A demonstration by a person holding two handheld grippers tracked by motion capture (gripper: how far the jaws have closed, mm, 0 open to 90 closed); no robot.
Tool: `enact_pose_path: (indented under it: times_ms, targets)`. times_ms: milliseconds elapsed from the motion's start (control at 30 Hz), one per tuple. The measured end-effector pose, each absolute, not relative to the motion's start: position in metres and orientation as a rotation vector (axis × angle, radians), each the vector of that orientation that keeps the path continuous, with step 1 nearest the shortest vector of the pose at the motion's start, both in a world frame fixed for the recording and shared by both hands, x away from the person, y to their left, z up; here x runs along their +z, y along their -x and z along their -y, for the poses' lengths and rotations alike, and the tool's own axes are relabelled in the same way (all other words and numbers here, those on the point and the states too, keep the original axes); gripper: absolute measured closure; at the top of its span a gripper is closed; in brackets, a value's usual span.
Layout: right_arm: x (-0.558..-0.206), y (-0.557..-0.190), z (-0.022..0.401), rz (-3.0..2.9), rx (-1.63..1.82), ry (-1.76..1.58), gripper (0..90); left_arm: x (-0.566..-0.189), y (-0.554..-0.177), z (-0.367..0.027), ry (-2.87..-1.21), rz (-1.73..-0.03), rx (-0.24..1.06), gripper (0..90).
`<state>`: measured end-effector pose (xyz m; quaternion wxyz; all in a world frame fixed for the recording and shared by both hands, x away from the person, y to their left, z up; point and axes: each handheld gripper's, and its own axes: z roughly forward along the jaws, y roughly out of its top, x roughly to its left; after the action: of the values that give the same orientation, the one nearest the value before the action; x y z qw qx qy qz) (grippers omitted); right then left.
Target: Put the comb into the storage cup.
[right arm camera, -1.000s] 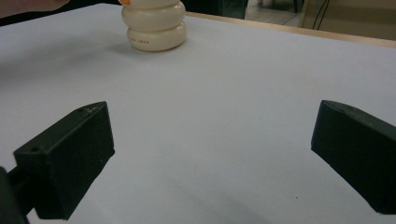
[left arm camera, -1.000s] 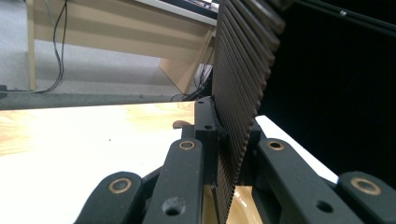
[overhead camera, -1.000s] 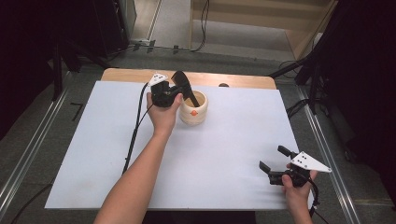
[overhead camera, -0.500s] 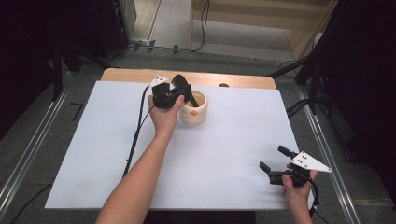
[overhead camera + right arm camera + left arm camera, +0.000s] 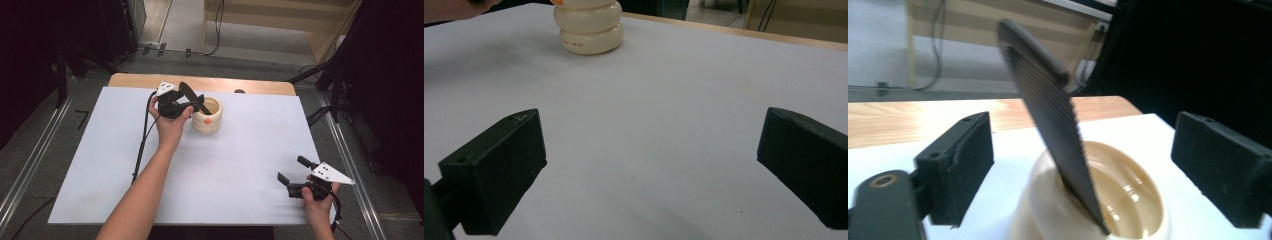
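A cream ring-shaped cup (image 5: 209, 122) with an orange mark stands at the back middle of the white mat. A black toothed comb (image 5: 189, 91) leans in it, its lower end inside the cup (image 5: 1128, 200) and its top tilted away to the left. My left gripper (image 5: 192, 104) sits beside the cup; its jaws have just been opening. In the left gripper view the comb (image 5: 1048, 110) stands between the two pads with a gap on each side of it. My right gripper (image 5: 291, 169) rests open near the front right of the mat, nothing between its jaws (image 5: 649, 165).
The white mat (image 5: 240, 165) covers most of the wooden table (image 5: 200, 82), whose far edge shows behind the cup. From the right gripper view the cup (image 5: 588, 31) stands far off at the upper left. A black cable (image 5: 142, 140) trails from the left gripper.
The left gripper lowered the comb into the cup, then its jaws opened and let go of it. The right gripper has not moved.
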<state>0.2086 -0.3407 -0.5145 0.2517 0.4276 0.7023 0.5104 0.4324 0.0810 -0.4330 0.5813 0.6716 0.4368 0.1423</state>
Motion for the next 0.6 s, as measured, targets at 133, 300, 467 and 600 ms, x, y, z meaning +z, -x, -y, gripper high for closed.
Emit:
enact_pose_path:
  times_ms: [133,300,467,600]
  targets:
    - [-0.514,-0.209,0.341,-1.911,1.387,-1.163,0.0,-0.433,-0.429,-0.086,-1.582,-1.015,0.352,5.8]
    - [-0.514,-0.209,0.340,-1.912,1.388,-1.165,0.0,-0.433,-0.423,-0.090,-1.596,-1.004,0.370,5.4]
    - [-0.514,-0.209,0.340,-1.916,1.383,-1.160,0.0,-0.433,-0.416,-0.091,-1.628,-0.981,0.401,1.6]
    - [-0.514,-0.209,0.340,-1.915,1.383,-1.160,0.0,-0.432,-0.412,-0.093,-1.630,-0.971,0.409,0.0]
